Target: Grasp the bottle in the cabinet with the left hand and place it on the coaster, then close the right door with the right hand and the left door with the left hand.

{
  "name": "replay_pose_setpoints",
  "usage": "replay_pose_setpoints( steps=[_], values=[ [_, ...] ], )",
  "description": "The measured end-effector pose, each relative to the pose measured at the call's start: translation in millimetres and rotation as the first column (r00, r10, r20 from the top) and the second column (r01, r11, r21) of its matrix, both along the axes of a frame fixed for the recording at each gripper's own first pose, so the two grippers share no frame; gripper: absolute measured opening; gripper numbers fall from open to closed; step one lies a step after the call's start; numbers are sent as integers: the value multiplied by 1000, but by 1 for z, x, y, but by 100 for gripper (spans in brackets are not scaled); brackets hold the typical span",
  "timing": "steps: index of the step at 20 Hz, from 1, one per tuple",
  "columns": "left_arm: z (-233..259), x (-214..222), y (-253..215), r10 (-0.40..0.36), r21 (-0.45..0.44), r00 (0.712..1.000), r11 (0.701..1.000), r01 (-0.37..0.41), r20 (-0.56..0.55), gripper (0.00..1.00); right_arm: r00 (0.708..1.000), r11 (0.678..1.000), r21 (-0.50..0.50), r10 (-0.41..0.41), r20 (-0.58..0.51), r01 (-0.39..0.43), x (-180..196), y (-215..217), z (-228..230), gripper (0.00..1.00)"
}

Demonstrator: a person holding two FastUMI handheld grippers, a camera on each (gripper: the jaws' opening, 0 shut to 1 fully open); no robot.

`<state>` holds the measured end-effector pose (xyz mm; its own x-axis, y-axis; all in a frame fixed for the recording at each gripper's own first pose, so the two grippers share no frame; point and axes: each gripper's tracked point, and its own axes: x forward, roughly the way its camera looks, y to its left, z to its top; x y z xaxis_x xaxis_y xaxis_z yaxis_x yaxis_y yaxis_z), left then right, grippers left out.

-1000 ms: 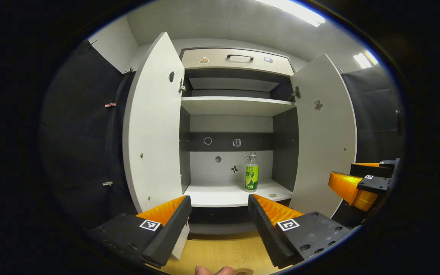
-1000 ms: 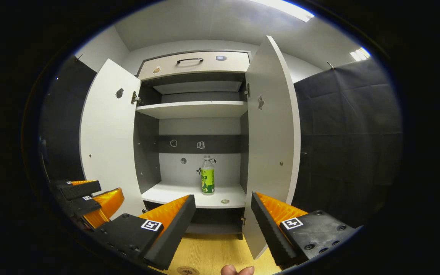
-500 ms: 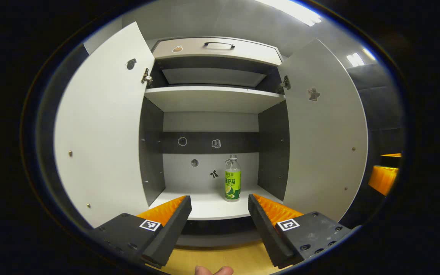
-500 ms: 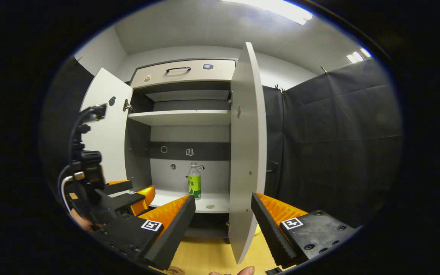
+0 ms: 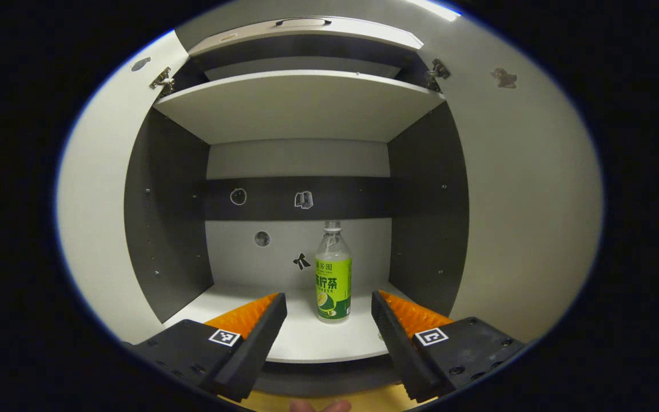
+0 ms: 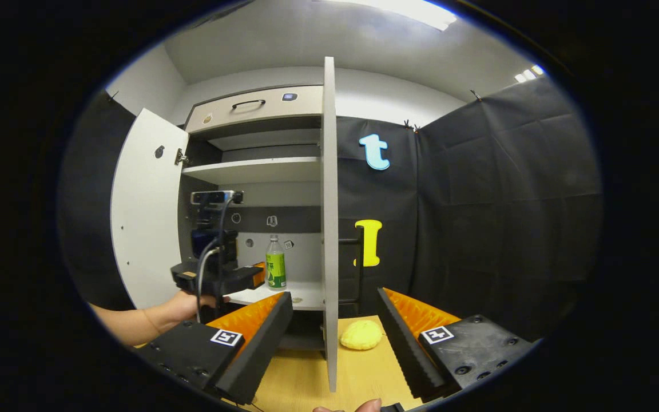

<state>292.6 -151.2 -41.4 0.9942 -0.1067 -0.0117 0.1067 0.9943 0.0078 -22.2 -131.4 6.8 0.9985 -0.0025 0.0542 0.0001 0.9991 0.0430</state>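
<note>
A clear bottle with a green label stands upright on the cabinet's lower shelf. My left gripper is open, its fingers wide apart in front of the bottle and short of it. In the right gripper view the same bottle shows on the shelf, with the left gripper reaching into the cabinet, held by a hand. My right gripper is open, and the right door stands edge-on between its fingers, farther off. The left door is swung wide open.
A yellow lumpy object lies on the wooden table to the right of the right door. An upper shelf and a drawer with a handle sit above. Black cloth walls close the right side.
My left gripper has moved forward toward the cabinet, so the bottle looms larger between its fingers. My right gripper has shifted right, bringing the right door edge-on and the yellow object into view.
</note>
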Motion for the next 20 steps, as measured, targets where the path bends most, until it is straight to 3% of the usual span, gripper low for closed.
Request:
replay_pose_setpoints(
  steps=[8,17,18,20],
  values=[
    [-24,104,-9,79,16,997,997,-79,-12,95,999,999,8,-33,4,33,14,-51,-5,97],
    [-31,156,-11,113,14,993,994,-112,-31,95,997,997,-11,-71,14,71,35,-77,-6,98],
    [-32,158,-13,104,17,994,994,-103,-34,94,997,997,-18,-74,17,74,36,-77,-6,98],
    [-32,156,-14,88,15,995,996,-87,-40,79,997,997,-25,-79,24,80,34,-75,-3,98]
  ],
)
